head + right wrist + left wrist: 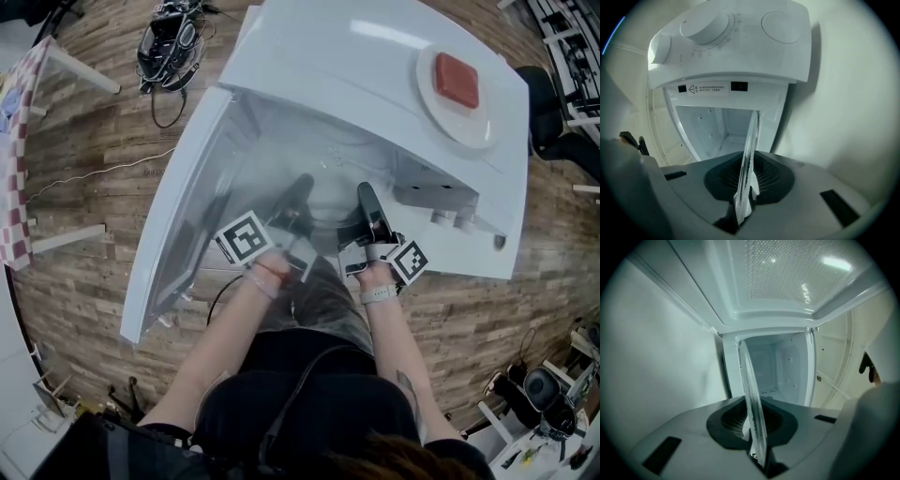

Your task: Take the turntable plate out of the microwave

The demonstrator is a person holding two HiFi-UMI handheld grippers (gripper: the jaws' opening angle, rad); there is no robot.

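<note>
**A:** What has the left gripper (757, 427) got?

**B:** Its jaws are nearly together, pinched on the rim of the turntable plate (751, 380). In the left gripper view the clear glass shows edge-on, running from the slot between the jaws up toward 12 o'clock.

**A:** And the right gripper (744, 190)?

**B:** Same story: its jaws are closed tight on the opposite rim, and the glass shows there as a thin blade too. So both tools clamp the one plate, which spans the gap between them.

**A:** Where is the plate, then?

**B:** At the mouth of the microwave (375, 56), in front of the open cavity (710, 129). From the head view it is only a pale blur between the two tools, and I can't tell whether it touches the cavity floor.

**A:** What's around it?

**B:** The open door (178, 206) hangs at 9 o'clock from the grippers. In the left gripper view its perforated window (787, 273) sits at 12 o'clock. In the right gripper view two knobs (705, 23) stand at 11 o'clock above the cavity. On the microwave's top, at 1 o'clock, rests a white dish (469, 127) with a red block (457, 80) on it. Below it all is a wooden floor (94, 141).
</note>
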